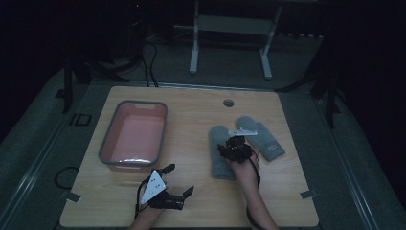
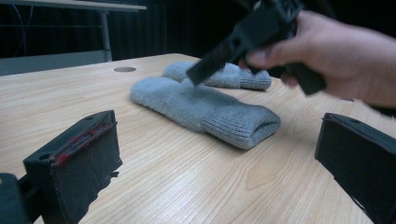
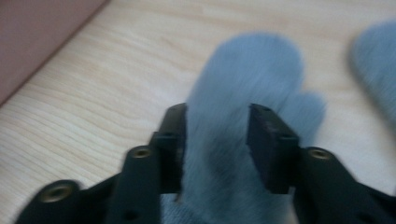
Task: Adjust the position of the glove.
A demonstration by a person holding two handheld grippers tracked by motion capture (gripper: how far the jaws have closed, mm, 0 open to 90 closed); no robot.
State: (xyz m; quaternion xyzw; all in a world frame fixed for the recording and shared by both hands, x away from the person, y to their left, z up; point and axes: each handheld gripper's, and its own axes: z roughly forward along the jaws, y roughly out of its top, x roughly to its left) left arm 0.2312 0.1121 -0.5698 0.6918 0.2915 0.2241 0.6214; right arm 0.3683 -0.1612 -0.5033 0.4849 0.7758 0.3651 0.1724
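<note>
Two grey knitted mittens lie side by side on the wooden table (image 1: pixel 191 120): the left mitten (image 1: pixel 221 155) and the right mitten (image 1: pixel 263 136). My right gripper (image 1: pixel 229 146) hovers over the left mitten (image 3: pixel 252 65), jaws apart and pointing along it toward its tip, pads clear of the wool. From the left gripper view, that mitten (image 2: pixel 201 105) lies flat with a hand holding the right gripper's black fingers (image 2: pixel 219 53) just above it. My left gripper (image 1: pixel 178 179) rests near the table's front edge, open wide and holding nothing.
A pink basin with a grey rim (image 1: pixel 107 139) stands at the table's left, its wall (image 3: pixel 42 32) at the upper left of the right gripper view. A round cable hole (image 1: pixel 228 102) sits near the far edge. A white desk frame (image 1: pixel 194 43) stands beyond the table.
</note>
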